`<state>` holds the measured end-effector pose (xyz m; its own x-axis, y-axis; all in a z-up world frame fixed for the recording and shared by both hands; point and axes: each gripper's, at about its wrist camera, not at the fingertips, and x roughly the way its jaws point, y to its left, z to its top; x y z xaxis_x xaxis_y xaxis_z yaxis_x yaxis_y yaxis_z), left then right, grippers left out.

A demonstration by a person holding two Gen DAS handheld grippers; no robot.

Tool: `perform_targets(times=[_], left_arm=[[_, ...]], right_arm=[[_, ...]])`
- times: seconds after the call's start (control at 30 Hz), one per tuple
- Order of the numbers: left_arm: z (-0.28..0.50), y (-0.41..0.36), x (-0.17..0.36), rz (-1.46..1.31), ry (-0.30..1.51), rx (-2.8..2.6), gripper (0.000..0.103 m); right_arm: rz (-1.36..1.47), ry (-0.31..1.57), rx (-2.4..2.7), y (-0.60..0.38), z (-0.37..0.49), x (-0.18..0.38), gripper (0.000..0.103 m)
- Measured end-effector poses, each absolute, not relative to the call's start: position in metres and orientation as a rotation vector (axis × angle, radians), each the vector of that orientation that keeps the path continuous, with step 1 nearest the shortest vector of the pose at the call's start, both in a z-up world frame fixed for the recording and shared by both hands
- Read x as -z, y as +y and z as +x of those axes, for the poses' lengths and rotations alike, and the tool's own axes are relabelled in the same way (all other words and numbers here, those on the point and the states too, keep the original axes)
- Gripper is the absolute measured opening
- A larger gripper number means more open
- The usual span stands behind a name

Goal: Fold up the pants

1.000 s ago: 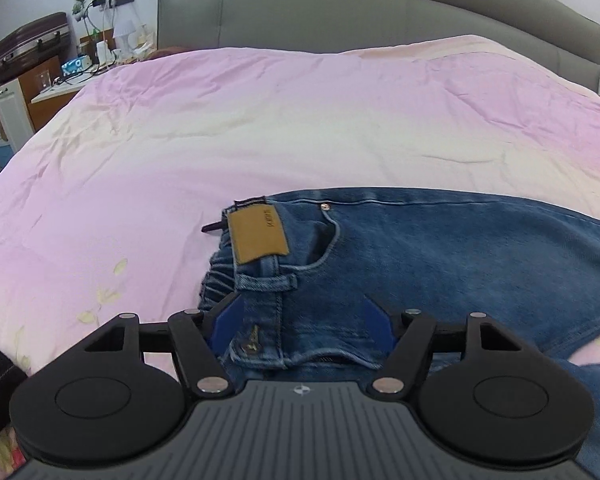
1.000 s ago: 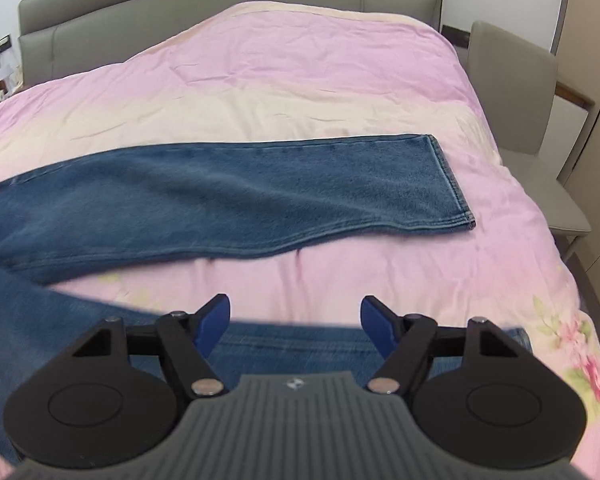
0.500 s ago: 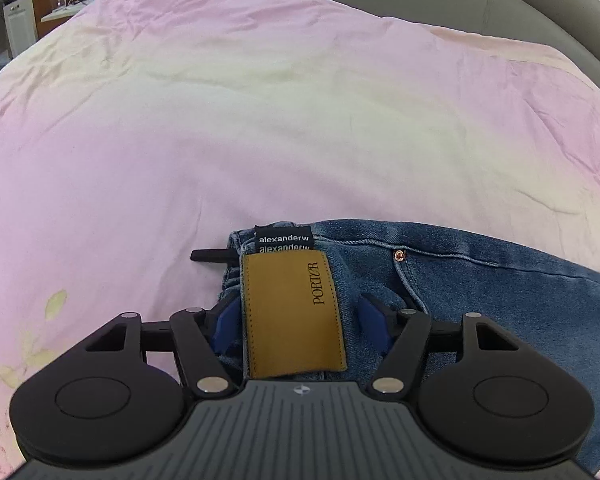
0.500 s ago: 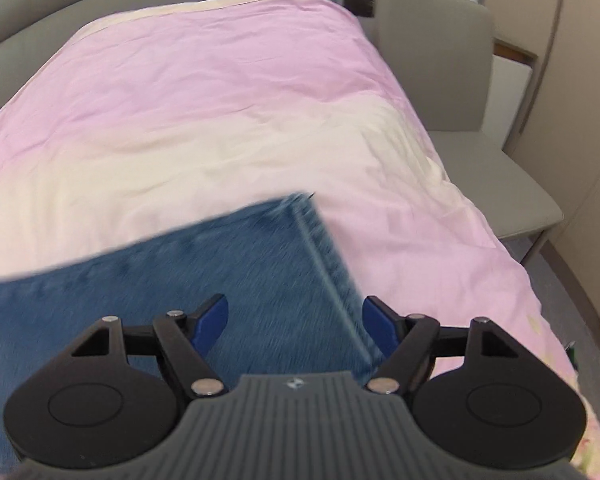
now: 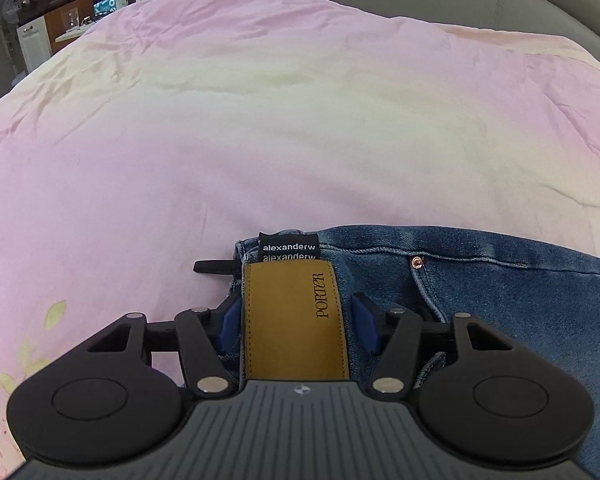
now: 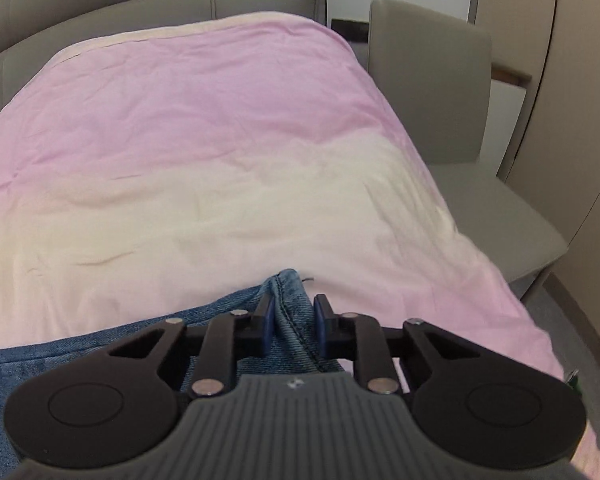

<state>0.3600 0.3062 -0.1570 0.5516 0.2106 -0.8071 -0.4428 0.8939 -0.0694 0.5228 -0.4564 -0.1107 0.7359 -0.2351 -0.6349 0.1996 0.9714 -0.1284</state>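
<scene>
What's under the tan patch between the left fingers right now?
The tan patch sits on the jeans waistband, with black labels at its far end. Denim shows around it, pink bedding beyond. The layers beneath are covered.

The left gripper point(image 5: 294, 320) is reaching forward with its fingers spread wide, while the right gripper point(image 6: 291, 326) is pinching with fingers drawn nearly together.

"PORTER" on tan leather patch point(image 5: 294, 320), "alexanderw" on black tag point(image 5: 289, 247)
</scene>
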Motion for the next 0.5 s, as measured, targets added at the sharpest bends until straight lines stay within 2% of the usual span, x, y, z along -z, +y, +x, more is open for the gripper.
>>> perform_targets(times=[0.07,0.17,0.23,0.3,0.37,0.5], left_arm=[[0.361,0.305,0.158,-0.267,0.907,-0.393,0.065],[0.361,0.303,0.157,-0.244,0.916,-0.397,0.066],[0.362,0.300,0.153,-0.214,0.924,-0.395,0.068],[0.361,0.296,0.148,-0.171,0.929,-0.389,0.071],[0.355,0.290,0.141,-0.134,0.922,-0.374,0.071],[0.334,0.273,0.123,-0.034,0.915,-0.313,0.071]], right_arm=[[-0.080,0.658,0.282,-0.447,0.531,0.108,0.013],[-0.147,0.727,0.361,-0.433,0.550,0.127,0.014],[-0.186,0.747,0.379,-0.427,0.554,0.133,0.019],[-0.196,0.740,0.398,-0.431,0.550,0.127,0.034],[-0.174,0.748,0.386,-0.440,0.540,0.117,0.040],[-0.180,0.782,0.357,-0.453,0.500,0.099,0.043]])
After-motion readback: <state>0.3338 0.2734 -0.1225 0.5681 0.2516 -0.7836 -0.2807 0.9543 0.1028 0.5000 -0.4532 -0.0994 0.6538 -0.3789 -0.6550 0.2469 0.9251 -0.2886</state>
